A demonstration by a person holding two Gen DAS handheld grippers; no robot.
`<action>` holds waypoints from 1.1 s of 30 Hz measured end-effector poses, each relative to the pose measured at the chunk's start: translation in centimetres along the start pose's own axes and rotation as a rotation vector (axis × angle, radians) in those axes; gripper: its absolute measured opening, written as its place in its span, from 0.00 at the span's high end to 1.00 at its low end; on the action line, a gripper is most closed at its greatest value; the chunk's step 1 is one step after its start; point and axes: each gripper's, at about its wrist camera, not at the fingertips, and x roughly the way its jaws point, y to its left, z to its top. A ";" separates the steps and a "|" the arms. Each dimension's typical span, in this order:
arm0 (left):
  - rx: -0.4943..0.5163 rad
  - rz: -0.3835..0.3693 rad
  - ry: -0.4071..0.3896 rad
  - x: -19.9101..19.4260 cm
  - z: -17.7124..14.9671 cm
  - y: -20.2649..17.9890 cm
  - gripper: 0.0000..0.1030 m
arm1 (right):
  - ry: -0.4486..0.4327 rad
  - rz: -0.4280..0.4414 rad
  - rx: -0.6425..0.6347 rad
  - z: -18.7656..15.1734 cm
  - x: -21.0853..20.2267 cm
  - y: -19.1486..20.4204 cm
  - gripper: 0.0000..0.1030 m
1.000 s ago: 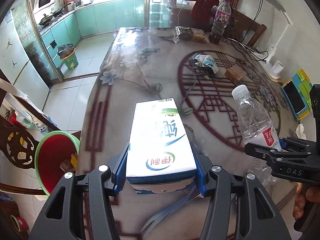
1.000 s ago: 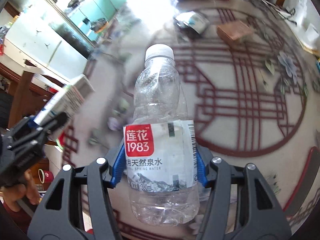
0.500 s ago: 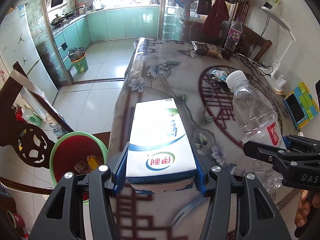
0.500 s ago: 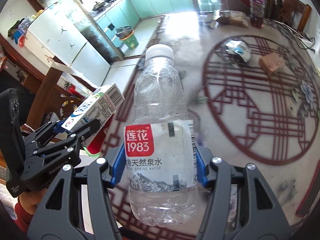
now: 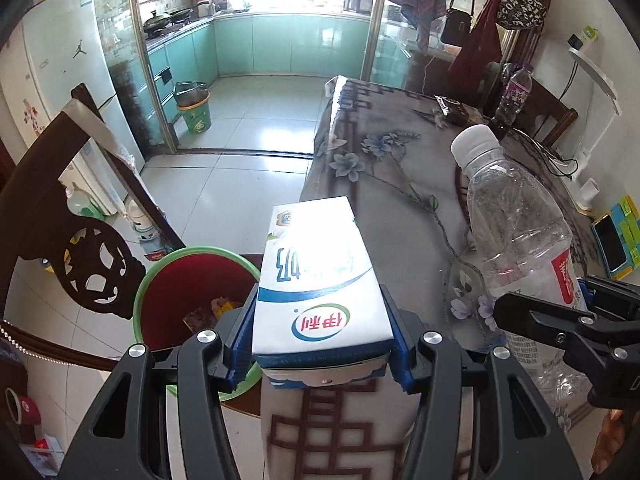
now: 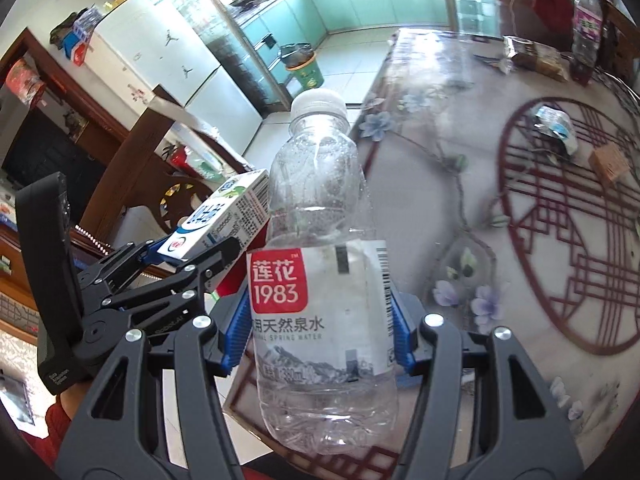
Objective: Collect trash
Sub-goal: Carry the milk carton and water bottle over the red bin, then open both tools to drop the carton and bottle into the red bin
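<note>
My left gripper [image 5: 322, 336] pinches one milk carton [image 5: 320, 284] just beside the green-rimmed bin [image 5: 141, 300]; my right gripper [image 6: 320, 344] pinches one empty water bottle [image 6: 320, 280], further from the bin. I should centre each over the bin before letting go. One crumpled wrapper [image 6: 554, 124] and one small box [image 6: 610, 164] remain beyond.

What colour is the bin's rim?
Green, with a red inside; the bin shows best in the left wrist view.

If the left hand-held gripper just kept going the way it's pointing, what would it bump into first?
Probably the table's near edge. The left hand-held gripper, clamped on the milk carton, points along that cloth-covered edge; the red bin sits lower left. Depth is unclear.
</note>
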 end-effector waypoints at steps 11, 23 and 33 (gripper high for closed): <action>-0.159 0.111 0.051 1.7 -1.8 9.2 0.50 | 0.099 0.077 -0.105 1.8 6.4 6.2 0.46; -0.286 0.181 0.132 6.4 -1.8 16.2 0.50 | 0.188 0.090 -0.235 4.7 14.6 11.8 0.55; -0.280 0.191 0.142 7.4 -0.7 15.8 0.20 | 0.097 0.008 -0.258 5.1 11.3 10.5 0.18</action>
